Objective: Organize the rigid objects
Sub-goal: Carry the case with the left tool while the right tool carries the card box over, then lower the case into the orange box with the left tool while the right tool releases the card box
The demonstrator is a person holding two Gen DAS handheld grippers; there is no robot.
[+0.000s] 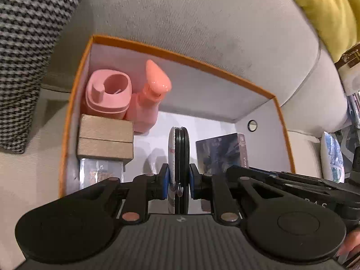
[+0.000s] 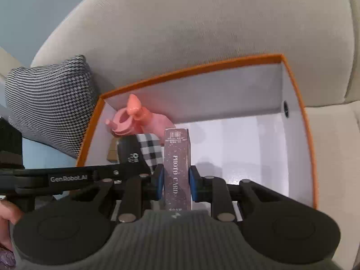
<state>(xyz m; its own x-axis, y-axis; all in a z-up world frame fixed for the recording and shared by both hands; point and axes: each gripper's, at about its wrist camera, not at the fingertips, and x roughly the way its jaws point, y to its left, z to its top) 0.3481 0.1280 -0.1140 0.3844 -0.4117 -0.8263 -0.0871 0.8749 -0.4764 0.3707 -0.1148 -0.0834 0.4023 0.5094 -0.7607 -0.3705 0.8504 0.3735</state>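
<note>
Two wrist views over an orange-rimmed storage box (image 1: 177, 55) resting on a pale sofa seat (image 1: 202, 15). The left gripper (image 1: 178, 180) is clamped on a flat round case (image 1: 178, 157), held on edge with its thin rim toward the camera and its long axis running straight ahead along the fingers; its checked face shows in the right wrist view. The right gripper (image 2: 175, 184) is clamped on a slim carton lettered PHOTO CARD (image 2: 176, 168), likewise held with its long axis along the fingers and its narrow end pointing forward and down. Both loads hang above the box interior, apart from its white floor (image 2: 247, 139). The deciding relation is lateral: the left side of the box is already occupied by a pink cup-shaped holder (image 1: 108, 94), a pink pump bottle (image 1: 146, 103) and 2 stacked tan boxes (image 1: 105, 139), while the floor ahead of the right gripper is bare as far as the right wall. The round case faces a narrow open lane between the tan boxes and a dark printed box (image 1: 221, 150). Judged from this layout, the carton has the freer descent, and the case must go down on edge to fit. The 2 grippers sit close side by side, so contact between them is a risk.
</note>
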